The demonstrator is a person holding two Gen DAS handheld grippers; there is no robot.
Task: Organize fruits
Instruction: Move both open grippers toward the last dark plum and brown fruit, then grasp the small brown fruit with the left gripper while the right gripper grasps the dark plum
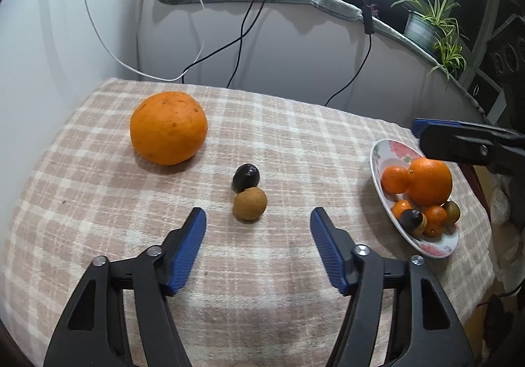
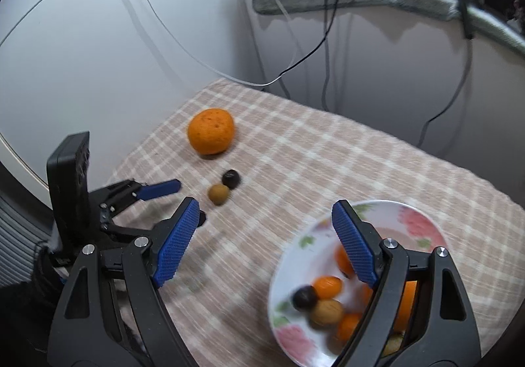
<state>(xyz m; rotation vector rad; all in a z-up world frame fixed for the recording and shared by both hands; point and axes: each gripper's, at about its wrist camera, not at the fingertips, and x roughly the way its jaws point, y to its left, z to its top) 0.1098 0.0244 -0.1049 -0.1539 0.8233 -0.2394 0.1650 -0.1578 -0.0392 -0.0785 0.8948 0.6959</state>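
A: Where are the fingers?

B: The left gripper (image 1: 258, 219) has its blue fingers (image 1: 187, 252) spread wide apart with nothing between them, low over the checked cloth (image 1: 295, 144) on the worktop. The right gripper (image 2: 265, 213) is spread apart too and holds nothing; its right finger (image 2: 354, 245) hangs over the near rim of the flowered plate (image 2: 423, 222).

A: And the fruit nearest the left one?

B: Just ahead of its fingertips sits a small brown fruit (image 1: 250, 203), and touching it on the far side is a small dark fruit (image 1: 246, 176). Both lie on the cloth, outside the plate.

A: What's in the plate?

B: In the left wrist view the plate (image 1: 380, 150) is off to the right near the worktop edge, holding a medium orange (image 1: 430, 181), several small mandarins (image 1: 395, 179) and a dark fruit (image 1: 410, 218), piled touching each other. The right wrist view of it is blurred.

A: Further back?

B: A big orange (image 1: 168, 128) sits alone on the cloth to the far left, well apart from the plate. Behind the worktop, cables (image 1: 242, 39) hang down the wall, and a potted plant (image 1: 433, 22) stands on the ledge at the right
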